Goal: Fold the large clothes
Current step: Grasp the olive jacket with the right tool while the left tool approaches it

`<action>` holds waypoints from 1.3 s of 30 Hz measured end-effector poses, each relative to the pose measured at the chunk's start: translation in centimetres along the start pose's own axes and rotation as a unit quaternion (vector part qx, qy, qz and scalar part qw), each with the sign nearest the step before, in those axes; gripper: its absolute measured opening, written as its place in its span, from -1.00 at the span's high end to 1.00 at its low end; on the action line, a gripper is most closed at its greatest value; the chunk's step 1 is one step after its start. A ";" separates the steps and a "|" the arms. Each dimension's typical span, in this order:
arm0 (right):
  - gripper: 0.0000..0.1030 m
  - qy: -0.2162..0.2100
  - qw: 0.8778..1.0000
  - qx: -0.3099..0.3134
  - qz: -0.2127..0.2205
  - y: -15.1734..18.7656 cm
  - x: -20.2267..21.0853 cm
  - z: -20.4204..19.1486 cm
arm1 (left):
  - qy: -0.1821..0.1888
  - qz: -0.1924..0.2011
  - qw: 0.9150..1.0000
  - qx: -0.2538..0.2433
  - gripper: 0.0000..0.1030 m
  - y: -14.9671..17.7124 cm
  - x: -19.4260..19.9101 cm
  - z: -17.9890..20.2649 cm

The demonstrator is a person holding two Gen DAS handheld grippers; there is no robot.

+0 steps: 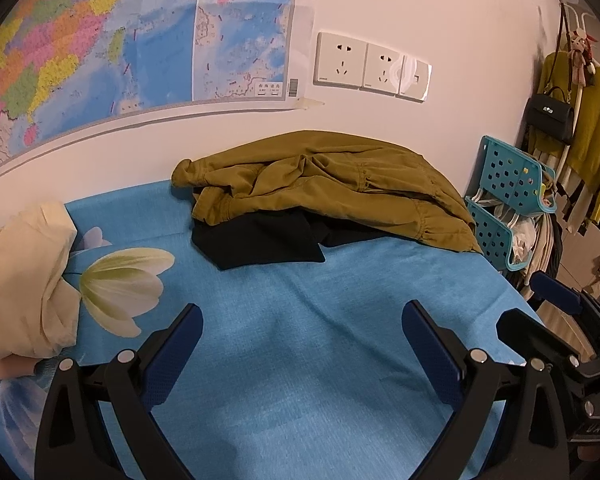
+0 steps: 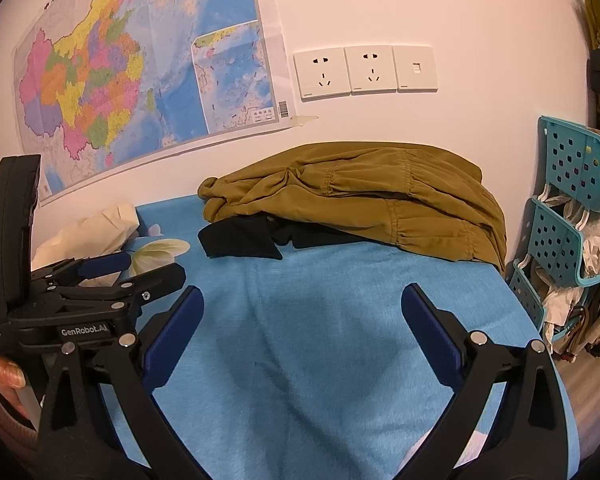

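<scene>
Left tongs (image 1: 302, 332): spread wide, nothing between the blue pads, hanging over bare blue bed sheet (image 1: 300, 400). Right tongs (image 2: 302, 312): likewise spread wide and empty over the same sheet. Each pair shows in the other's view, side by side and near each other.

Straight ahead of both tongs, well apart from them, against the wall: an olive-brown jacket (image 1: 332, 180), rumpled, lying on top of a black garment (image 1: 260, 240) whose corner sticks out toward the tongs. Ahead and left of the left tongs: a cream pillow (image 1: 24, 280) and a white flower print on the sheet. To the right, past the bed edge: a teal perforated rack (image 2: 572, 208).

Step in hand, as judged: reach for the jacket; folding not begun. To do it well, take the jacket alone at two separated points, ideally hem or shoulder edges, one per tongs, and lift it clear of the black garment so both do not drag together. Then spread it flat on the open sheet nearer the tongs before any fold. Pinch one layer only; the gathers near the waistband could bunch.

Writing: the left tongs' body reads "GenRobot.AI" and "Data Acquisition System" in the right wrist view. Wall map (image 2: 140, 80) carries Chinese text, too small to read. Two sockets and a switch beside it, unlabelled.
</scene>
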State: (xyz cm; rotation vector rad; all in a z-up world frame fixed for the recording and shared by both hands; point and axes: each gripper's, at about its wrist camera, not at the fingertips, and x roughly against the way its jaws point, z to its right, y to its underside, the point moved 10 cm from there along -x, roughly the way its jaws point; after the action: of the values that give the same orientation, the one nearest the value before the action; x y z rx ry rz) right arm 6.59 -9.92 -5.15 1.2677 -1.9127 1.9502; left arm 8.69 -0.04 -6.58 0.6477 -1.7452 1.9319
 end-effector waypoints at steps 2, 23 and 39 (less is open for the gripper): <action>-0.89 -0.004 1.000 0.003 -0.002 -0.2 -0.3 0.0 | 0.006 -0.006 1.000 0.005 -0.87 -0.1 -0.3 -0.1; -0.38 0.021 0.985 0.154 -0.077 -9.4 -19.2 1.7 | -0.056 -0.035 0.997 0.050 -0.87 -4.3 -8.3 -6.8; 0.87 0.006 0.979 0.201 -0.017 -15.0 -13.9 3.5 | -0.082 -0.045 0.993 0.074 -0.87 -4.7 -11.4 -10.0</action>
State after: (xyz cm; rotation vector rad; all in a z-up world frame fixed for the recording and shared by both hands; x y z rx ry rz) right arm 26.30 -3.95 -2.93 1.3618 -1.5242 2.4016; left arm 20.15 10.13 -10.85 0.9446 -1.6461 2.0085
